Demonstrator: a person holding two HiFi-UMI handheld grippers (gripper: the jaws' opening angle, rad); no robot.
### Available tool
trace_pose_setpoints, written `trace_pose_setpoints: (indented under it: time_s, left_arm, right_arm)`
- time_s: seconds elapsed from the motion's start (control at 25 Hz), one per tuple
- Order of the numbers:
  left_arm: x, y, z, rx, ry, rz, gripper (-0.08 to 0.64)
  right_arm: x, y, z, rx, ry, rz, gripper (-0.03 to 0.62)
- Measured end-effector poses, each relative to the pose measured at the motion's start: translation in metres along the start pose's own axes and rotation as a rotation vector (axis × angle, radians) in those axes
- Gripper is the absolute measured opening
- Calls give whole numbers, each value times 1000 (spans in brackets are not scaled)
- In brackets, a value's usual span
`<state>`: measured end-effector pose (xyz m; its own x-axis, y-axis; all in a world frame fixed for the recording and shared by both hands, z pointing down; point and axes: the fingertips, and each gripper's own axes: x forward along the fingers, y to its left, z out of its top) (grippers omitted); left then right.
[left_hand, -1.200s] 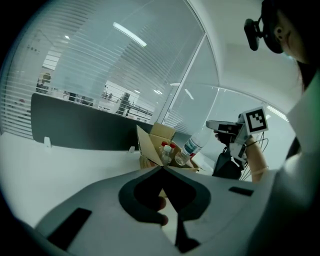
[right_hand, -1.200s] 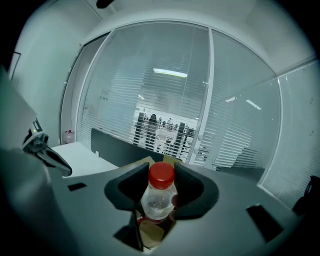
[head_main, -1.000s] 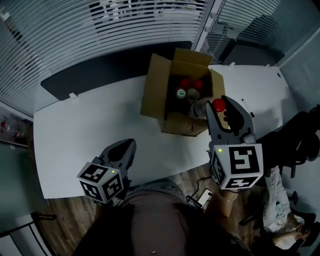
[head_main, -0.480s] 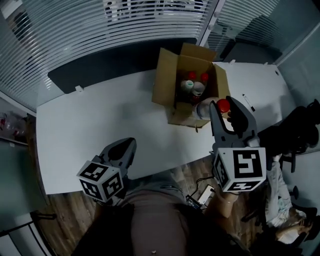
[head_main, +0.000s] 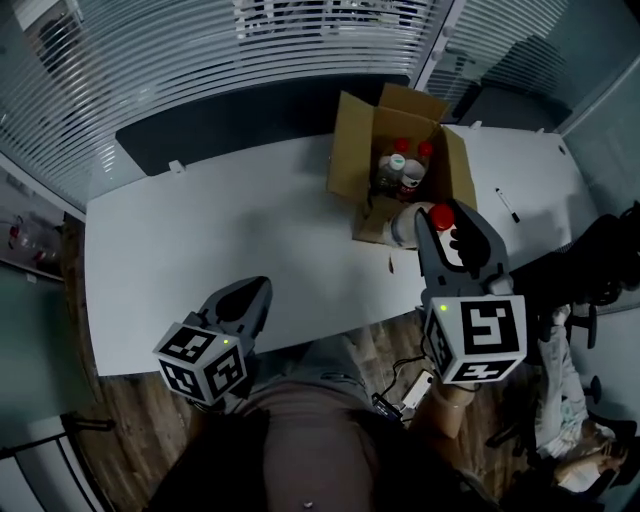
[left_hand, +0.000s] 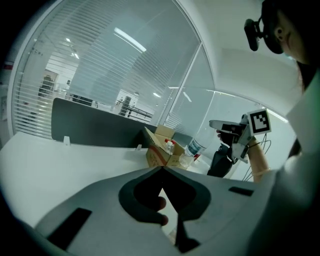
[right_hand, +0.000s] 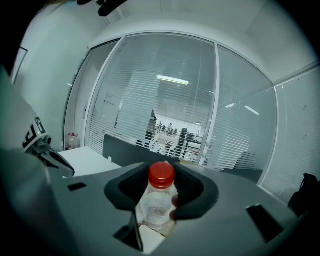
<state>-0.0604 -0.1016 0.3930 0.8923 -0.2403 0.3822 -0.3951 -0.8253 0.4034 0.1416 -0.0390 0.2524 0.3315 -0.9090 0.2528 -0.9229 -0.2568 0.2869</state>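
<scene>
- Two handheld tools show over a smooth white tabletop (head_main: 220, 250); each has grey, matte, pointed jaws and a cube with square black-and-white markers at its rear.
- The right tool (head_main: 447, 222) carries a clear plastic bottle (head_main: 405, 226). It is round and glossy, with a ribbed red cap (head_main: 441, 216) and a label band that shows in the left gripper view (left_hand: 192, 148).
- The bottle's long axis is tilted. The cap sits uppermost at the jaw tips, and the base hangs lower, pointing toward the cardboard box (head_main: 352, 170).
- In the right gripper view, the right tool (right_hand: 161, 172) has its jaws partly closed on the bottle (right_hand: 158, 202) just under the cap (right_hand: 161, 175), one dark padded jaw on each side.
- The bottle is in the air, just beside the box's near corner and off the tabletop.
- The box is brown corrugated card with its flaps open, and more red-capped bottles (head_main: 405, 165) stand inside.
- The left tool (head_main: 255, 291) is low at the tabletop's near edge, well apart from the box. In its own view, the left tool (left_hand: 162, 168) has its jaw tips brought together, with nothing between them.
</scene>
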Motion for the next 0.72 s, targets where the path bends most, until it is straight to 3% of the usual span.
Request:
trace_pose_setpoints:
  time_s: [0.72]
  left_arm:
    - [-72,47,-11,-83,-86,215,8]
  right_arm:
    - [41,102,18,-30,-38,269,158]
